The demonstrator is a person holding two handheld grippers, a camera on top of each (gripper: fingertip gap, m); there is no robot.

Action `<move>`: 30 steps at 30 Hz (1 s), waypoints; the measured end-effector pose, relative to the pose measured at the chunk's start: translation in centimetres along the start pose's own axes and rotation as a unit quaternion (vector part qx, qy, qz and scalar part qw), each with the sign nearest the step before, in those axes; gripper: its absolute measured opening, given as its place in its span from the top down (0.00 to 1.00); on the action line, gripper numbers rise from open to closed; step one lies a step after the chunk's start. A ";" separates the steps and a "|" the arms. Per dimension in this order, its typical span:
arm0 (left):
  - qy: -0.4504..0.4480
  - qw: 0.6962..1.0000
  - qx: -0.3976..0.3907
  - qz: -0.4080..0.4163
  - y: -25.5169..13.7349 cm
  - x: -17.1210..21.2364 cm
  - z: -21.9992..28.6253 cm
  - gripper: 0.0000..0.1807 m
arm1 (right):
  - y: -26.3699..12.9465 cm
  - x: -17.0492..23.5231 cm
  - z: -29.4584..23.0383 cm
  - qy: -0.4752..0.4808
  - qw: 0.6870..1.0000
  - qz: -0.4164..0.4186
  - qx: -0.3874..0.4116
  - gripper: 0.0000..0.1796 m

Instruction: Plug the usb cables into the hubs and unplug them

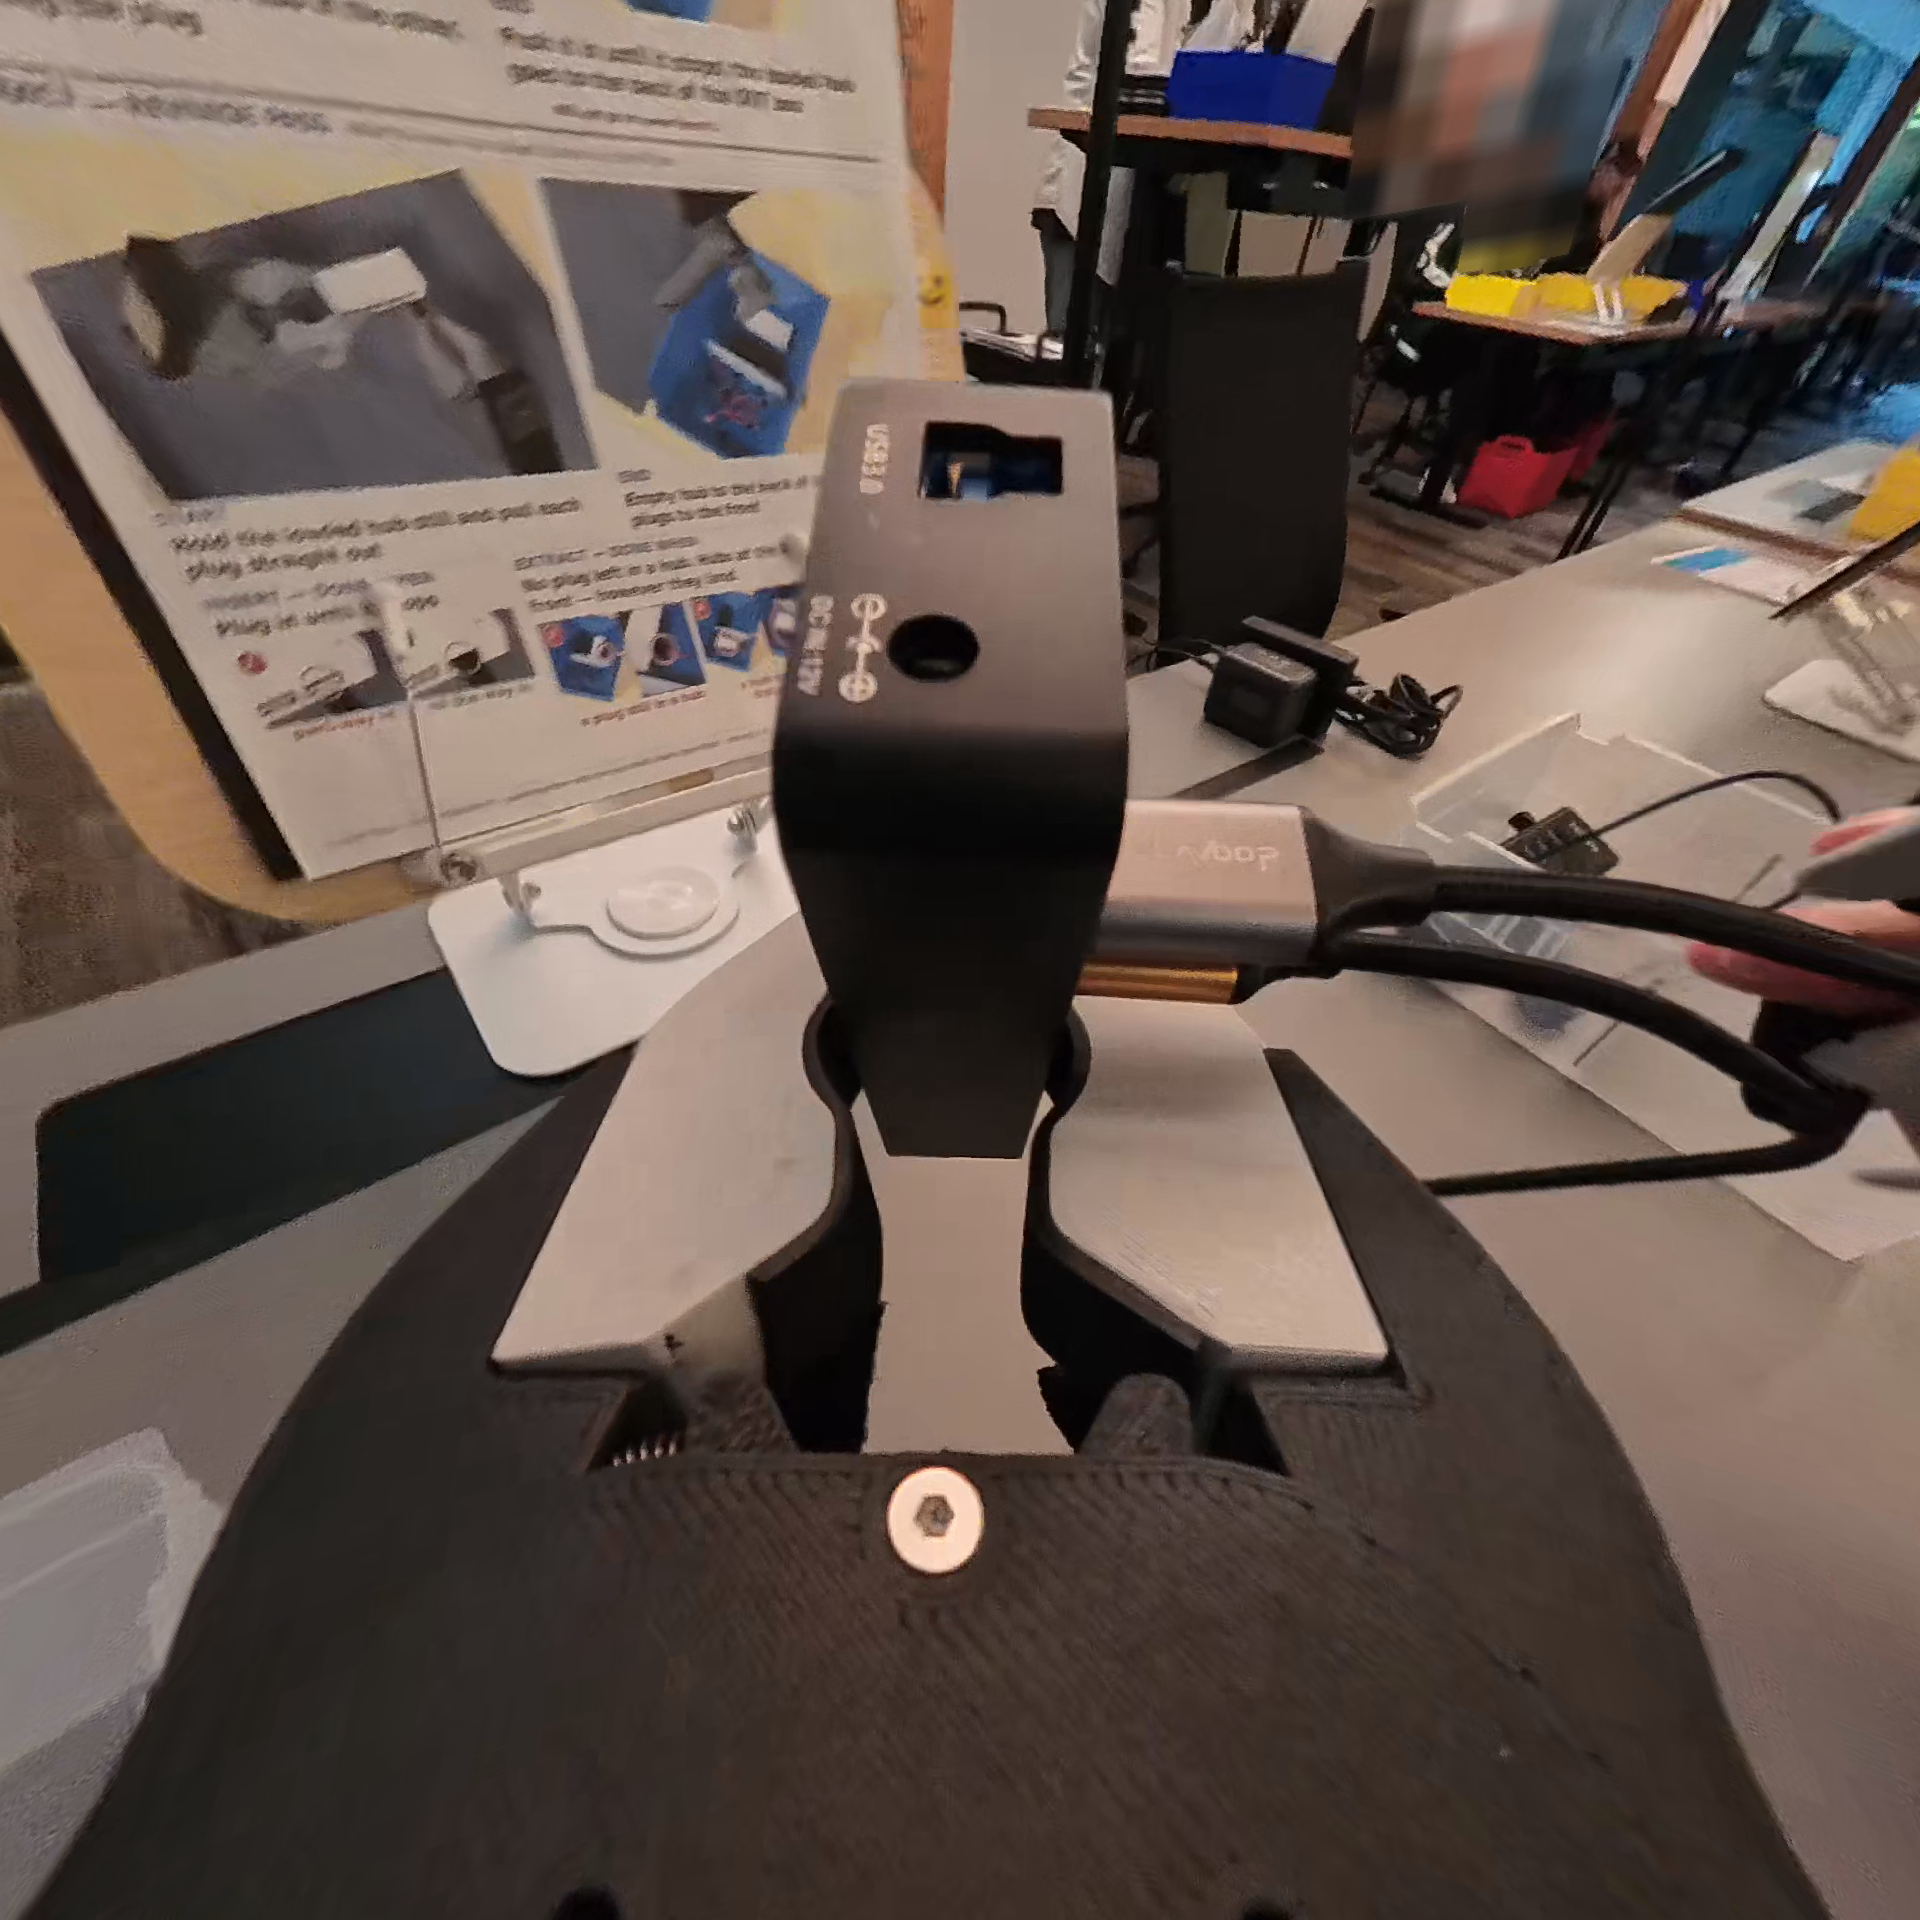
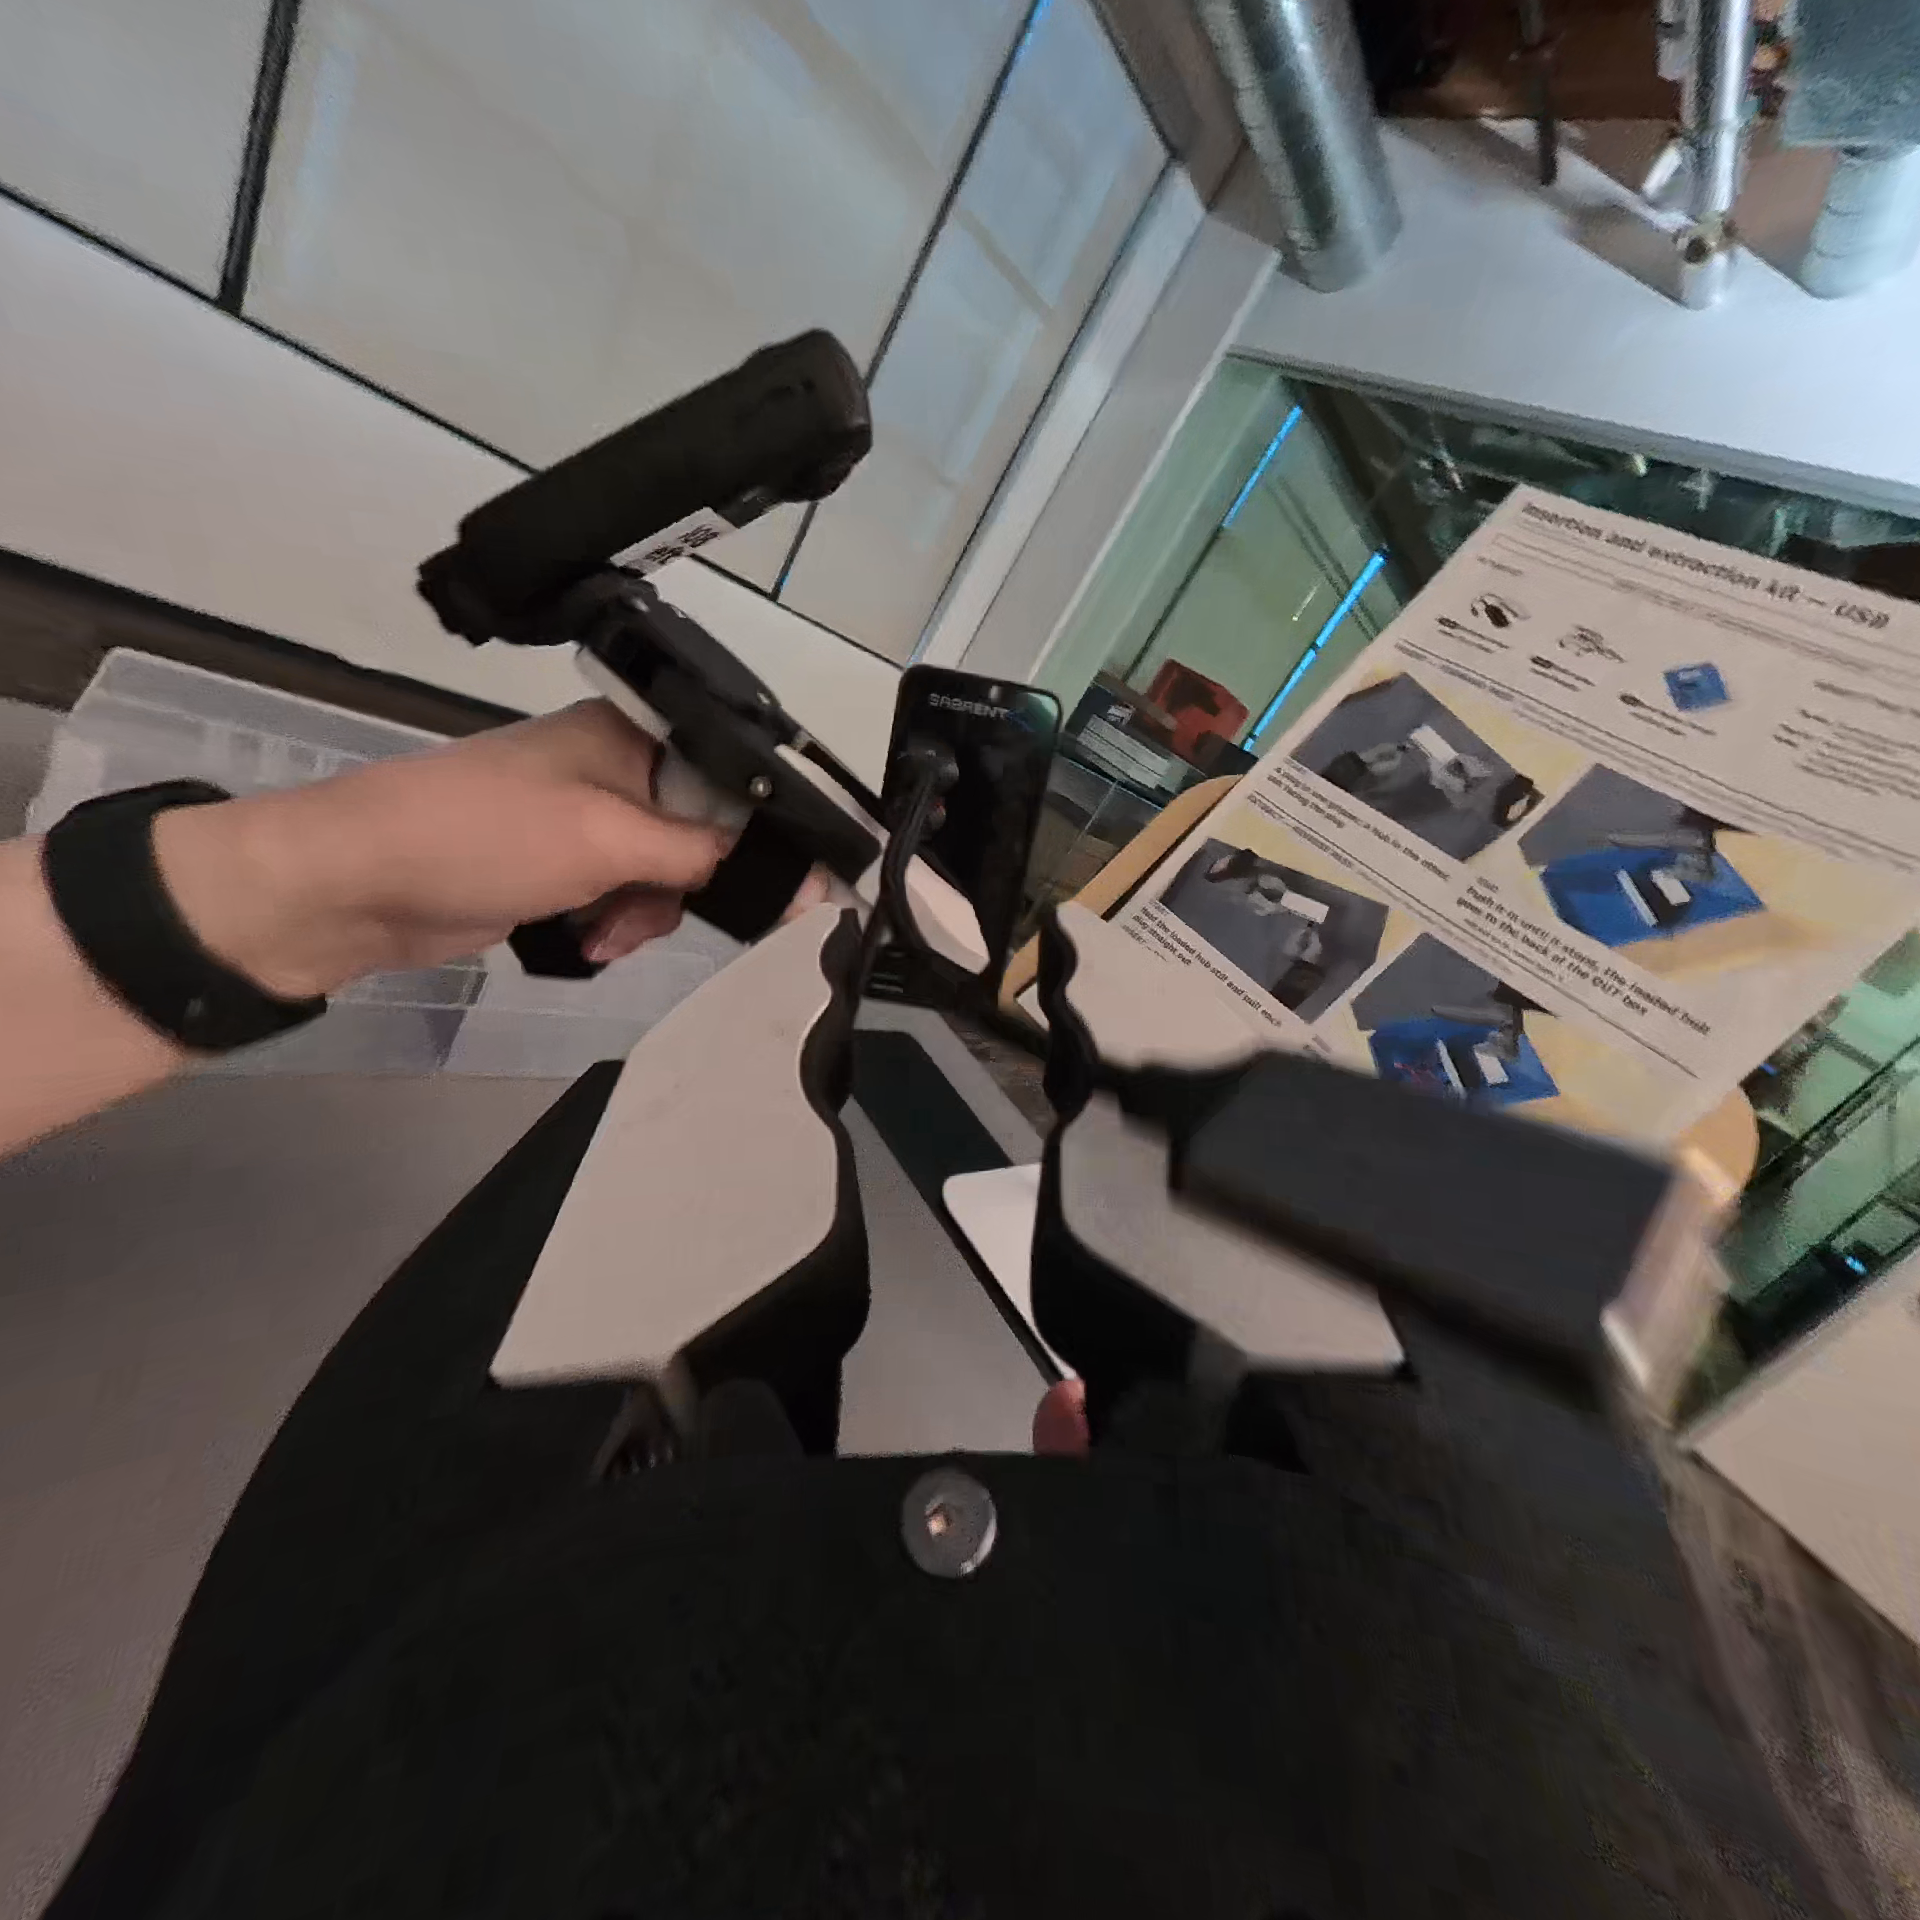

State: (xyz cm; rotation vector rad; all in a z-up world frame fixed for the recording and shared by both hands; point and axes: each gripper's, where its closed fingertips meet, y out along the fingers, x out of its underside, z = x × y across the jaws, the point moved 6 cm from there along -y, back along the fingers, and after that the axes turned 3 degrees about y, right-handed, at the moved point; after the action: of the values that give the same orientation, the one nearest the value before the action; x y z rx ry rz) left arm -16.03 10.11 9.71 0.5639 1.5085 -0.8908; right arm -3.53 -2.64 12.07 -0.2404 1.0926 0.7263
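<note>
Left tool (image 1: pixel 940 1081): clenched on black USB hub (image 1: pixel 951 727), held upright above grey surface (image 1: pixel 1558 1299). Rigid, smooth, likely slippery. Silver-shelled plug (image 1: pixel 1205 894) seated sideways; grip its shell. Right tool (image 2: pixel 940 997): released around braided cable (image 2: pixel 894 883). Instruction sheet (image 1: pixel 416 416) behind.

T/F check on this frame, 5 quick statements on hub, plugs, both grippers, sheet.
1. The left gripper is shut on the black hub. True.
2. The hub lies flat on the table. False: it is held upright, off the table.
3. A silver-grey plug sits in the hub's side. True.
4. The right gripper is shut tight. False: its jaws stand apart, with the table showing between them.
5. The instruction sheet lies flat. False: it is propped on a stand.
</note>
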 end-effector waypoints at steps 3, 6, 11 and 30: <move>-0.026 1.000 0.003 -0.006 -1.1 0.6 -2.2 0.84 | -1.5 -1.2 0.4 -0.035 0.999 0.016 -0.021 0.81; -0.024 1.000 0.018 -0.008 -1.9 0.8 -3.2 0.84 | -3.9 -3.1 1.1 -0.039 0.996 0.061 -0.054 0.81; 0.016 0.992 0.121 -0.009 -1.4 0.7 -0.7 0.84 | -7.0 -3.3 3.9 0.114 0.979 0.121 -0.118 0.83; 0.101 0.866 0.469 -0.140 0.7 3.4 12.8 0.84 | -1.7 4.0 0.5 0.310 0.905 -0.030 -0.288 0.83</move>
State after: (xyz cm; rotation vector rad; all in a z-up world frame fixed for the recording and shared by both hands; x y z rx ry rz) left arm -8.26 -0.24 6.59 1.1806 1.2792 -1.8650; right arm -1.02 -2.02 8.49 -1.0662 1.4352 0.9374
